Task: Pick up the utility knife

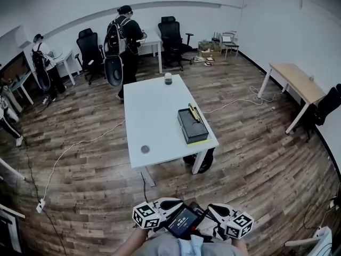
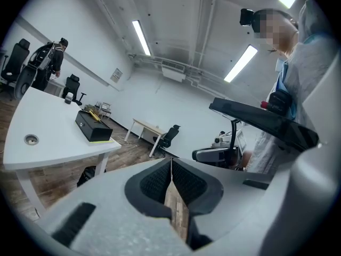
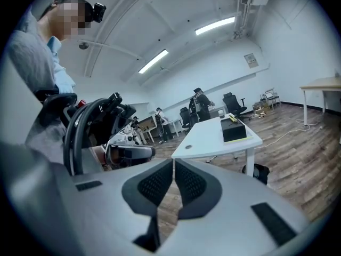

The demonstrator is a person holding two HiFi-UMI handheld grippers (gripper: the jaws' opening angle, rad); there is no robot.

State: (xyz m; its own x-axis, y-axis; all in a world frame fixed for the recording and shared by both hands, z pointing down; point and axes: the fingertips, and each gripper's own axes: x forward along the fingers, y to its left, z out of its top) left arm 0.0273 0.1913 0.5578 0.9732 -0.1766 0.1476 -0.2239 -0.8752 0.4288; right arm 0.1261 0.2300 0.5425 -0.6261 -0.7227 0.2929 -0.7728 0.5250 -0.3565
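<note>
Lying far from right claw: knife

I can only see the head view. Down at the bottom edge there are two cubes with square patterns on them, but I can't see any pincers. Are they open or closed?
Observer: The left gripper is shut. Its own view shows the two jaws pressed together with nothing between them.
Operator: And the other one?
Observer: The right gripper is shut and empty as well, its jaws meeting at the tips.
Operator: What is above all this? My picture only looks down.
Observer: Long strip lights glow overhead.
</note>
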